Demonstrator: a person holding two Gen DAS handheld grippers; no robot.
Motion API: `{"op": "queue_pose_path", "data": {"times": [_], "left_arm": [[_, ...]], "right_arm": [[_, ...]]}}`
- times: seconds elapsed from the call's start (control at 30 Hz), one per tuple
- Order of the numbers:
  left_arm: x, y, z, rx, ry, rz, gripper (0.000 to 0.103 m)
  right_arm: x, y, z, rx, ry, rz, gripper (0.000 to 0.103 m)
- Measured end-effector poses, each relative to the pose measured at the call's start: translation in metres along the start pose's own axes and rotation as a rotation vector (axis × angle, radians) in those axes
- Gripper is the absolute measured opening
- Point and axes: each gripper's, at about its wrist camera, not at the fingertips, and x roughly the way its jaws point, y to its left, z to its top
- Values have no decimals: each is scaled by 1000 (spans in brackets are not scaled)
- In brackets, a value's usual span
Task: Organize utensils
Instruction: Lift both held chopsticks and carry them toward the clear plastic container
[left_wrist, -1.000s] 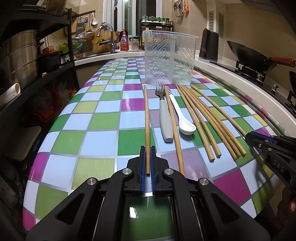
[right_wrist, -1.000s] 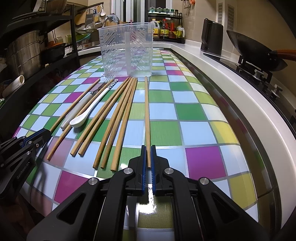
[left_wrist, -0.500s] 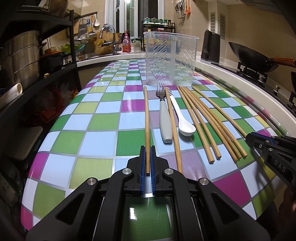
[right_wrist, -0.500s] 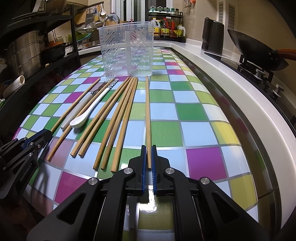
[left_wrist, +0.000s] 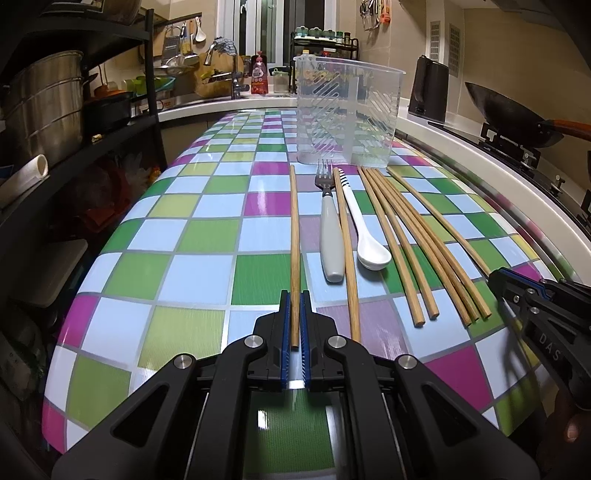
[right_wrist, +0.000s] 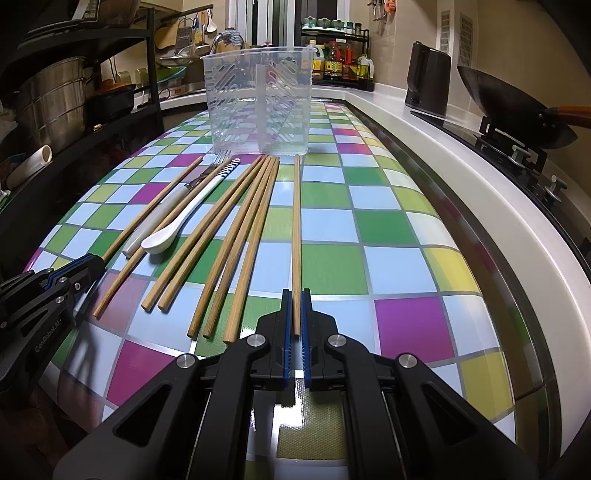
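Note:
Several wooden chopsticks, a grey-handled fork (left_wrist: 330, 236) and a white spoon (left_wrist: 365, 236) lie in a row on the checkered table. My left gripper (left_wrist: 294, 295) is shut on the near end of the leftmost chopstick (left_wrist: 294, 229). My right gripper (right_wrist: 295, 293) is shut on the near end of the rightmost chopstick (right_wrist: 296, 221). Both held chopsticks point at the clear plastic utensil holder (left_wrist: 347, 110), which stands upright beyond the row and also shows in the right wrist view (right_wrist: 258, 103). The fork (right_wrist: 162, 214) and spoon (right_wrist: 177, 225) lie left of the right gripper.
A black shelf rack with steel pots (left_wrist: 40, 107) stands along the table's left side. A white counter edge (right_wrist: 480, 192), a black kettle (right_wrist: 426, 79) and a wok (right_wrist: 517, 107) on a stove run along the right. A sink with clutter (left_wrist: 221, 81) is behind.
Both grippers stay shut on their chopsticks. The views have shifted slightly, as if both ends lifted a little; the other utensils have not moved.

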Motion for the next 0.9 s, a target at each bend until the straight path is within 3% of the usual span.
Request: {"op": "queue_pose_path", "data": {"times": [0.13, 0.3, 0.5, 0.9], "left_arm": [[-1, -2, -2, 21, -10, 4, 5], [-4, 10, 4, -28, -24, 5, 5], [-24, 11, 18, -9, -109, 4, 5], [-53, 9, 51, 47, -263, 9, 5]], "right_arm": [[-2, 0, -1, -1, -11, 7, 4], [-16, 1, 2, -29, -86, -14, 4], [-27, -6, 12, -10, -107, -20, 4], [-62, 3, 50, -46, -252, -64, 4]]}}
